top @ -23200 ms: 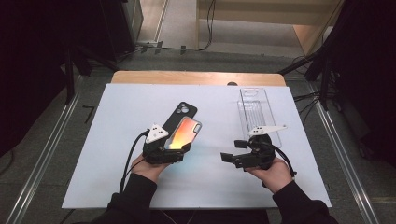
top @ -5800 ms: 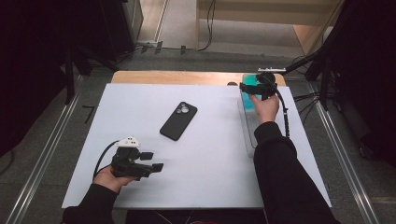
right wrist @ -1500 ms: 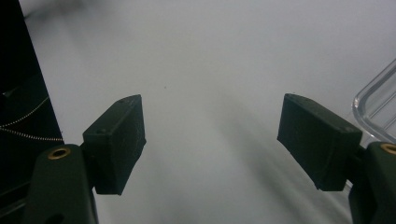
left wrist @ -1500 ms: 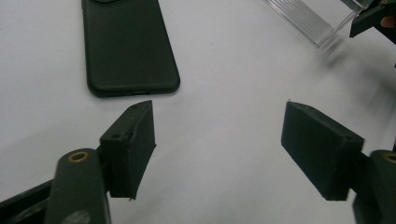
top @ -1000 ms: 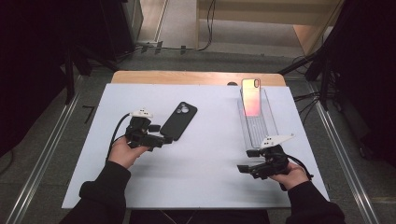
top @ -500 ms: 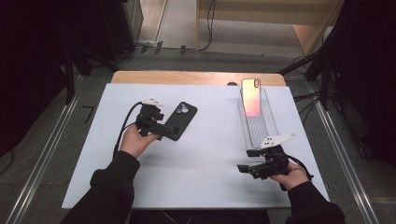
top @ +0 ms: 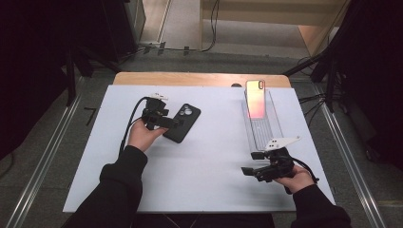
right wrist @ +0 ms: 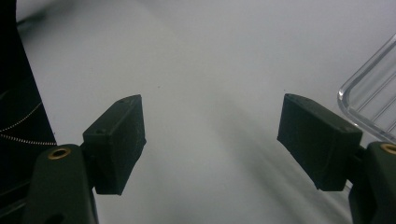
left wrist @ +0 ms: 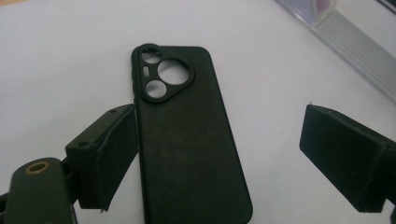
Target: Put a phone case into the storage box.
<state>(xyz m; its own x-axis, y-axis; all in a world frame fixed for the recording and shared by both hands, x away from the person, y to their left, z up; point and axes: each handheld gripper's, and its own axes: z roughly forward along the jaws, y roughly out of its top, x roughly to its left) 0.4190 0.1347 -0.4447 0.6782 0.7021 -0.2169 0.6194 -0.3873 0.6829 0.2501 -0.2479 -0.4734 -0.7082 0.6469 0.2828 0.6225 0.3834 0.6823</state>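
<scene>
A black phone case (top: 182, 122) lies flat on the white board, camera cut-outs at its far end. My left gripper (top: 174, 122) reaches it from the left and straddles it. In the left gripper view the case (left wrist: 187, 140) lies between the jaws. The left pad (left wrist: 116, 154) touches its edge and the right pad (left wrist: 341, 154) stands well off it. These jaws have just been closing, but do not clamp. My right gripper (top: 251, 163) rests near the front right, open with nothing between its jaws (right wrist: 210, 126).
A clear ribbed tray (top: 266, 130) runs front to back at the right, with an orange-pink phone (top: 255, 99) propped at its far end. Its near corner (right wrist: 373, 107) lies just right of my right gripper. The white board (top: 209, 185) ends at dark floor on all sides.
My left hand has moved right and away from me to the black case, and its jaws now straddle the case. The right hand has stayed put.
</scene>
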